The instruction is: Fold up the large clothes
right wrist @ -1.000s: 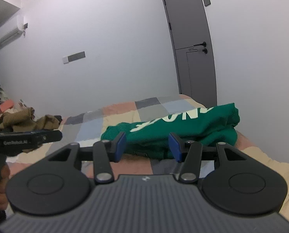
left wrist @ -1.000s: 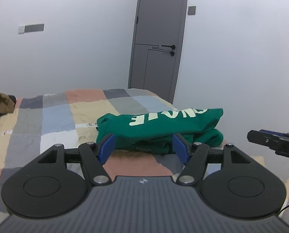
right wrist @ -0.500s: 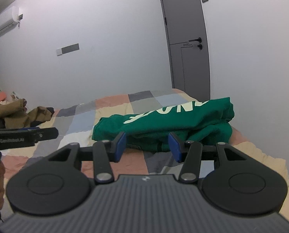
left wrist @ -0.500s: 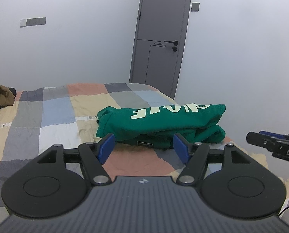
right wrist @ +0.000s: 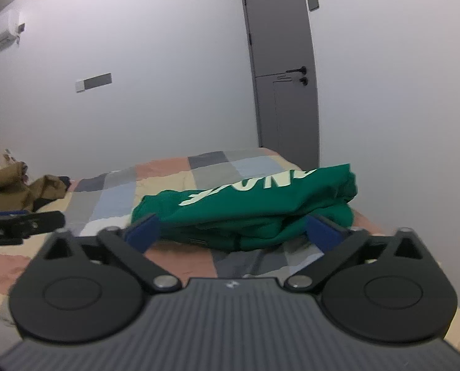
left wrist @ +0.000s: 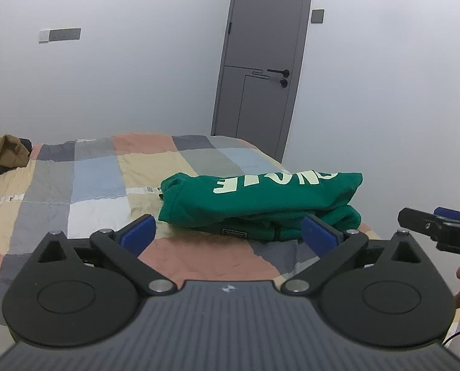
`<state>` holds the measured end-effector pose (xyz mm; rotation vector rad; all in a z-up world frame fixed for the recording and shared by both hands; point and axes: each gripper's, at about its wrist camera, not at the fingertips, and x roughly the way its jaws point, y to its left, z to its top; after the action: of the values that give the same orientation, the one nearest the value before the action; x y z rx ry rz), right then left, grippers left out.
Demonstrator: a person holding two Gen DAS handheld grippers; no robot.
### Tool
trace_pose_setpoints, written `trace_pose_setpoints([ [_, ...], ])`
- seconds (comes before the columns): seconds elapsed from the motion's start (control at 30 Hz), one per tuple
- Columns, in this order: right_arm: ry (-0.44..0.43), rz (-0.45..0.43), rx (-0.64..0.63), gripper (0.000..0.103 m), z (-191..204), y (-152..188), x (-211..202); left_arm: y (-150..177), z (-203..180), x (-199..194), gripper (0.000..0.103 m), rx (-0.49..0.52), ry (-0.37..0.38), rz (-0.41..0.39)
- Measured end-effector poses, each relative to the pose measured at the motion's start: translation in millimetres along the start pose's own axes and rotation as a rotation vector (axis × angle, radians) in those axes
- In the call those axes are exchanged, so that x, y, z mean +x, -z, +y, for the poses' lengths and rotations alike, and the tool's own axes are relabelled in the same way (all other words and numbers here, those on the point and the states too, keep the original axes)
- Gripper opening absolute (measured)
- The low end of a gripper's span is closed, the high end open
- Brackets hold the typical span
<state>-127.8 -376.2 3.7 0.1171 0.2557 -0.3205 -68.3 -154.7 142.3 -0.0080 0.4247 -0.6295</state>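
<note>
**benchwarmer:** Starting closest in: the left gripper (left wrist: 228, 233) has its jaws spreading wide with nothing between the blue pads, just bedspread under them. Same for the right gripper (right wrist: 233, 232), jaws opening, nothing pinched. The right-wrist shot is a bit smeared, but the gap is obvious.

**foldnerd:** Yep. And the green sweatshirt (left wrist: 261, 204) sits just past both sets of fingertips, on the patchwork bedspread (left wrist: 91, 185), toward the wall side of the bed. Looks folded into a chunky bundle already, white lettering on top, small label patch on the near edge.

**benchwarmer:** So how does it handle, you reckon?

**foldnerd:** Soft and floppy, I'd guess. Thick fleece-type fabric, light enough, not slippery, nothing to break. The catch is the layers: grab only the top one and the stack peels open. I'd pinch the near folded edge, one gripper at each end, deep enough to catch every layer.

**benchwarmer:** The right end looks lumpier, some bunching there. Might sag if lifted unevenly.

**foldnerd:** Agreed. Further back there's a brown clothes pile (left wrist: 1, 167) at the far left of the bed, well apart from the green one. Then the grey door (left wrist: 261, 61) and the white wall behind everything.
</note>
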Motion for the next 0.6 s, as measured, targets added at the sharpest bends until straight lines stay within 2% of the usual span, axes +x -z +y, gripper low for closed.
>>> trace_pose_setpoints([
  [0.6,0.018,0.028,0.0,0.103,2.2,2.6,-4.4,-2.4,-7.3,-8.8,0.103,0.022,-0.016,-0.001],
])
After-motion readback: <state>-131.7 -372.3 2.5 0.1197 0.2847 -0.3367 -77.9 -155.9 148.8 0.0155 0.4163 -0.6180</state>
